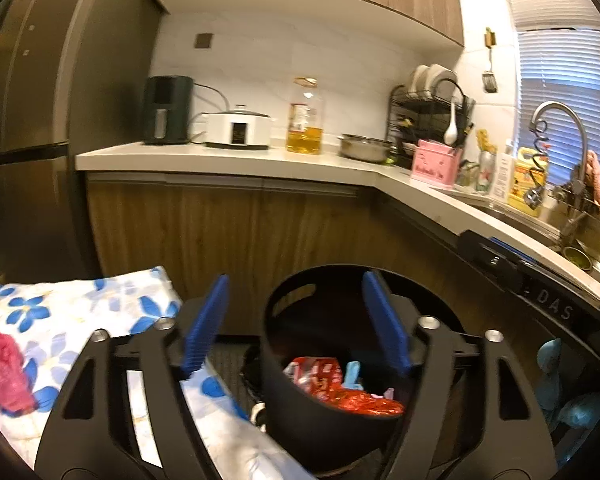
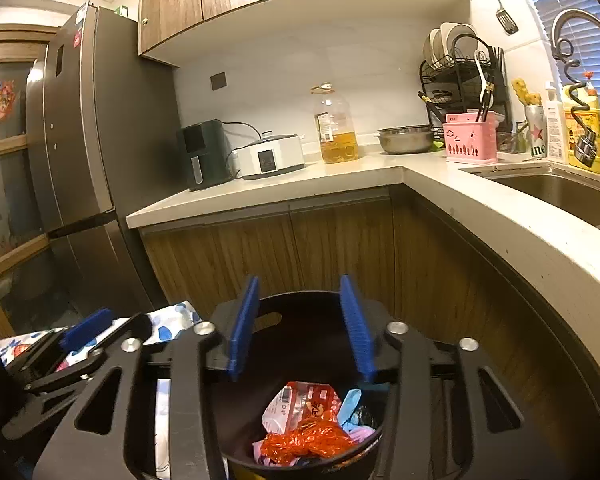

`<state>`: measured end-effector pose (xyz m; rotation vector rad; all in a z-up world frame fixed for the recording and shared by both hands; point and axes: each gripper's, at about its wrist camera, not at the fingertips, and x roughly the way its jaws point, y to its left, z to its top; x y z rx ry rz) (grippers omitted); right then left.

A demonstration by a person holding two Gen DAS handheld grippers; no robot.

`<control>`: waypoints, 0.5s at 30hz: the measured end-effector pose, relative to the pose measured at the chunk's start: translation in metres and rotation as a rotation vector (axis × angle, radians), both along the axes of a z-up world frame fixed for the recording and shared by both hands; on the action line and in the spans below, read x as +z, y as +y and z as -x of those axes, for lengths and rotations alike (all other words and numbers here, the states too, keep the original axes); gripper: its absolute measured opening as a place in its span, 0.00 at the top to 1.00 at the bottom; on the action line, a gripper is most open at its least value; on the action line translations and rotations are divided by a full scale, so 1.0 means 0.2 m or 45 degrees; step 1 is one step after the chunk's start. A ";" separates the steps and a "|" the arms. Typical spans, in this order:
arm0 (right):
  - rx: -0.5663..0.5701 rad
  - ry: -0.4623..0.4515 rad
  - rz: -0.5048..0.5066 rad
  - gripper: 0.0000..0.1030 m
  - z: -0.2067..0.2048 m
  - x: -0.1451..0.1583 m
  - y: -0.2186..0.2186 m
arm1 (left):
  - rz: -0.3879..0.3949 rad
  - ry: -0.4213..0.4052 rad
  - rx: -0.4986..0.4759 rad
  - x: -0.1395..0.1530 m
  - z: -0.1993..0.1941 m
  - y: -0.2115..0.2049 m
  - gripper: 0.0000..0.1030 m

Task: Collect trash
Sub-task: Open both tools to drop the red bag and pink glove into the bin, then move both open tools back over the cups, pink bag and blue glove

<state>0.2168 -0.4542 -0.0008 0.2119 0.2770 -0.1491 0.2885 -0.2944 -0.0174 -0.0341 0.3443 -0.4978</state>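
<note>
Below both grippers, a black bin (image 2: 300, 420) holds a red crumpled wrapper (image 2: 308, 438) and a red-and-white packet (image 2: 300, 400). The right gripper (image 2: 300, 324) hangs over it, fingers spread apart and empty. Only the left wrist view shows a pink wad (image 1: 2, 368) on the floral cloth (image 1: 60, 312); the left gripper (image 1: 296, 324), fingers likewise spread and empty, straddles the bin's left wall.

A grey refrigerator (image 2: 84, 128) stands left of the white countertop (image 2: 300, 184). On the countertop sit a dark air fryer (image 2: 202, 154), a white cooker (image 2: 270, 156), an oil bottle (image 2: 336, 124), a steel bowl (image 2: 406, 138), a pink basket (image 2: 470, 142) and a dish rack (image 2: 460, 68). A floral cloth (image 1: 68, 312) lies lower left.
</note>
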 end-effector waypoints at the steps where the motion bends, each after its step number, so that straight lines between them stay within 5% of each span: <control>1: -0.004 -0.001 0.004 0.45 0.02 0.00 0.01 | -0.003 0.003 0.013 0.00 0.02 0.02 0.28; 5: -0.006 -0.005 -0.009 0.30 0.09 -0.01 0.05 | -0.035 0.012 0.086 -0.02 0.11 0.11 0.21; 15: -0.029 -0.043 0.055 0.17 0.31 0.00 0.23 | -0.022 -0.016 0.243 -0.03 0.40 0.40 0.06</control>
